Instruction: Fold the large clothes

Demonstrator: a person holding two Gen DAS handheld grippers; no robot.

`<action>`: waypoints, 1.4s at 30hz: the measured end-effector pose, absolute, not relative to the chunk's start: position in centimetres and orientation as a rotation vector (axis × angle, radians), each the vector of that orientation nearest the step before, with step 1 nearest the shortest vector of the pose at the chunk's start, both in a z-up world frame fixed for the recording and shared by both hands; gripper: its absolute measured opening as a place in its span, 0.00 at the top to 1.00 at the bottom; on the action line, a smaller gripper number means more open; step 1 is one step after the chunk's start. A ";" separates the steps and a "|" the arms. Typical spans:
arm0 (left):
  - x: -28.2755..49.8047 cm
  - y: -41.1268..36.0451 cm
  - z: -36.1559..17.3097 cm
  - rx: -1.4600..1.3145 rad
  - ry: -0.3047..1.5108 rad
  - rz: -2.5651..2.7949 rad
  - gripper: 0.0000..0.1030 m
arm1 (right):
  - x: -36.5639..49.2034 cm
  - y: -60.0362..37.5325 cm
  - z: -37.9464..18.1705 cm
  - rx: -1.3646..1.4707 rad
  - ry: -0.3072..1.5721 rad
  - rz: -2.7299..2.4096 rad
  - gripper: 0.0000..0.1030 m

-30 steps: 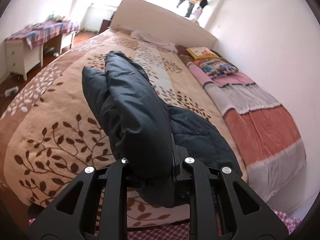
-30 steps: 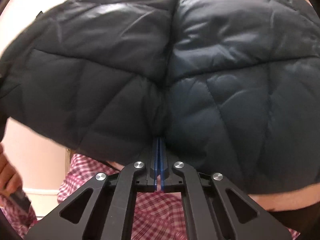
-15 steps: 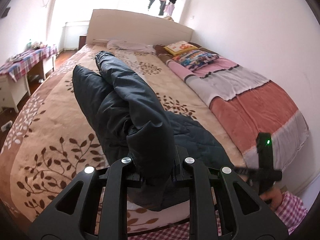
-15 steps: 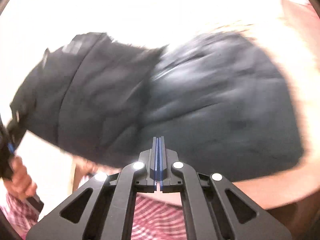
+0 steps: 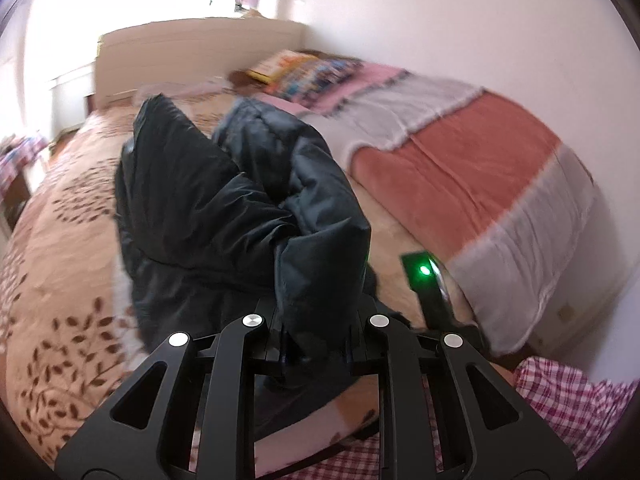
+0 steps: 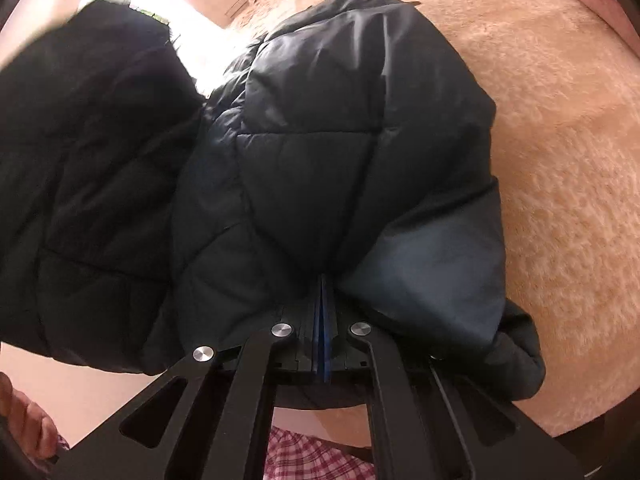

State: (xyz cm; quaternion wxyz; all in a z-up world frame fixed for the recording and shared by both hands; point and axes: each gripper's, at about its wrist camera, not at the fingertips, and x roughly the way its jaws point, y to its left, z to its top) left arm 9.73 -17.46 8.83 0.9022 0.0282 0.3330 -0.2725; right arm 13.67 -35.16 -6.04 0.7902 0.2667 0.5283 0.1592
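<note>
A dark navy quilted puffer jacket lies bunched on the bed's tan leaf-patterned blanket. My left gripper is shut on a thick fold of the jacket near the bed's front edge. In the right wrist view the jacket fills most of the frame. My right gripper has its blue pads pressed together, with jacket fabric bulging right at the tips. The right gripper's body with a green light shows just right of the left gripper.
A pink, white and coral striped blanket covers the bed's right side by the white wall. Pillows and a cream headboard are at the far end. A red-checked garment is at the bottom right.
The left view has swung right and the jacket has bunched up more. The right gripper was apart from the jacket half a second ago and now has fabric at its tips.
</note>
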 end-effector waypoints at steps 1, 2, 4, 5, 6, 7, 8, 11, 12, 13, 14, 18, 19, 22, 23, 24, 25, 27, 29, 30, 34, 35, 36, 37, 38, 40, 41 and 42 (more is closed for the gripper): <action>9.9 -18.6 8.3 0.073 0.701 -0.585 0.83 | 13.7 -35.2 -6.2 0.584 1.137 0.352 0.97; 10.1 -20.0 7.4 0.093 0.717 -0.612 0.83 | 13.7 -35.6 -6.3 0.595 1.136 0.358 0.97; 10.4 -21.9 6.0 0.122 0.745 -0.642 0.83 | 13.4 -36.6 -6.5 0.619 1.131 0.365 0.97; 10.5 -23.0 5.1 0.143 0.759 -0.658 0.83 | 13.2 -37.3 -6.7 0.624 1.128 0.367 0.97; 10.6 -23.7 4.5 0.155 0.768 -0.669 0.83 | 13.2 -37.3 -6.8 0.632 1.124 0.369 0.98; 10.7 -24.5 3.4 0.170 0.788 -0.683 0.83 | 13.2 -37.4 -7.0 0.645 1.122 0.373 0.98; 10.8 -25.0 2.8 0.172 0.806 -0.689 0.83 | 13.1 -37.5 -7.1 0.659 1.121 0.378 0.98; 11.5 -25.6 0.3 0.132 0.866 -0.709 0.82 | 13.3 -38.6 -7.7 0.735 1.121 0.400 1.00; 11.9 -25.5 -0.1 0.114 0.885 -0.713 0.82 | 13.1 -39.1 -7.8 0.749 1.125 0.397 1.00; 12.2 -25.5 -0.5 0.095 0.907 -0.717 0.82 | 12.9 -39.7 -7.9 0.765 1.125 0.398 1.00; 12.4 -25.5 -0.8 0.075 0.922 -0.719 0.82 | 12.5 -40.1 -7.9 0.778 1.121 0.401 1.00; 12.0 -26.3 -1.7 0.088 0.925 -0.729 0.74 | 10.2 -42.1 -6.4 0.757 1.086 0.369 1.00; 11.8 -26.5 -2.0 0.098 0.928 -0.739 0.68 | 9.7 -42.6 -6.0 0.744 1.079 0.350 1.00; 11.2 -27.0 -1.9 0.115 0.919 -0.775 0.47 | 8.2 -44.1 -4.7 0.721 1.051 0.296 1.00; 10.8 -27.1 -1.6 0.112 0.914 -0.782 0.44 | 7.8 -44.5 -4.4 0.718 1.044 0.281 1.00; 10.5 -27.0 -1.2 0.104 0.909 -0.787 0.40 | 7.3 -44.6 -4.1 0.714 1.041 0.269 0.97; 10.1 -26.8 -0.5 0.087 0.903 -0.800 0.38 | 6.9 -44.8 -3.7 0.708 1.037 0.255 0.97; 9.4 -25.8 1.1 0.051 0.890 -0.833 0.36 | 6.7 -44.9 -2.8 0.693 1.027 0.239 0.97; 8.7 -24.4 2.7 0.013 0.862 -0.869 0.36 | 6.5 -44.1 -1.5 0.668 1.011 0.226 0.97; 8.4 -23.7 3.4 0.003 0.846 -0.878 0.36 | 6.5 -44.6 -1.0 0.657 1.004 0.223 0.97; 7.1 -19.5 5.8 -0.076 0.753 -0.873 0.42 | 6.1 -44.7 0.7 0.583 0.956 0.207 0.97; 7.0 -18.4 6.0 -0.099 0.733 -0.858 0.50 | 6.1 -45.8 1.6 0.567 0.943 0.204 0.97; 7.3 -17.8 6.0 -0.109 0.729 -0.840 0.66 | 6.6 -45.5 2.9 0.542 0.921 0.204 0.97; 7.5 -17.2 5.7 -0.112 0.737 -0.807 0.80 | 7.1 -45.2 3.9 0.523 0.906 0.212 0.97; 7.8 -17.2 5.1 -0.110 0.750 -0.781 0.86 | 7.5 -44.8 4.8 0.509 0.891 0.227 0.97; 8.3 -17.7 3.9 -0.088 0.782 -0.751 0.95 | 8.9 -43.3 7.9 0.470 0.865 0.285 0.97; 8.7 -18.1 3.5 -0.083 0.797 -0.754 0.95 | 10.2 -41.8 9.3 0.437 0.861 0.322 0.97; 8.7 -18.8 2.8 -0.070 0.812 -0.767 0.96 | 11.1 -40.7 10.5 0.411 0.863 0.347 0.97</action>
